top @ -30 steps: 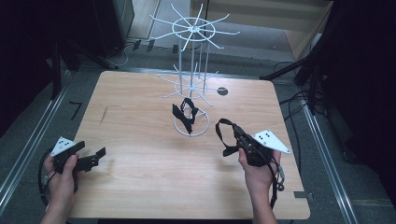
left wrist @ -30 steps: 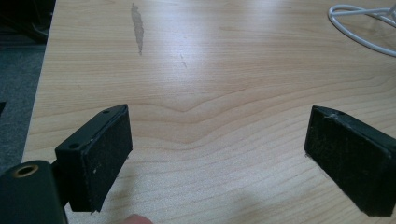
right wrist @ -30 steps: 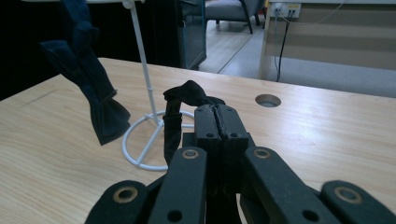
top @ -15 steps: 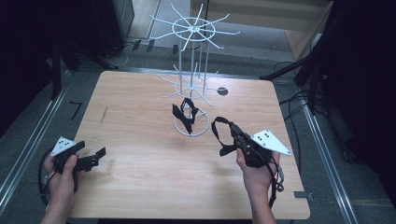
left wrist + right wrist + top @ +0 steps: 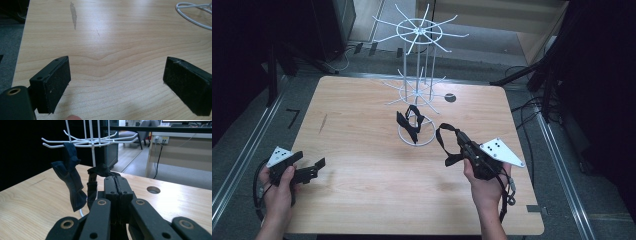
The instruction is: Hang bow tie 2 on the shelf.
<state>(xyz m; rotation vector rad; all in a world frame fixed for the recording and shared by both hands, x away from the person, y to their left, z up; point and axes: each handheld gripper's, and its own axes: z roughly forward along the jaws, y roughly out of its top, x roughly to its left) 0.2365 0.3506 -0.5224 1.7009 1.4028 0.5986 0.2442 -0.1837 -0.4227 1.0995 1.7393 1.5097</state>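
Cut off and covered

The white rack (image 5: 92, 142) loses its top at the right gripper view's edge; the closed right claw (image 5: 116, 185) covers part of the black strap (image 5: 101, 171).

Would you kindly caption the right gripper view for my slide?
Right gripper shut on a black strap, facing a white wire rack with a dark bow tie hanging.

Black grippers (image 5: 460, 141) carry grey three-cornered plates (image 5: 502, 152).

A rounded light wooden counter (image 5: 362, 200) stands on grey carpeted floor (image 5: 242, 135), with black cables (image 5: 524, 112) trailing beside it, a pale wooden cabinet (image 5: 512, 20) beyond, darkness either side.
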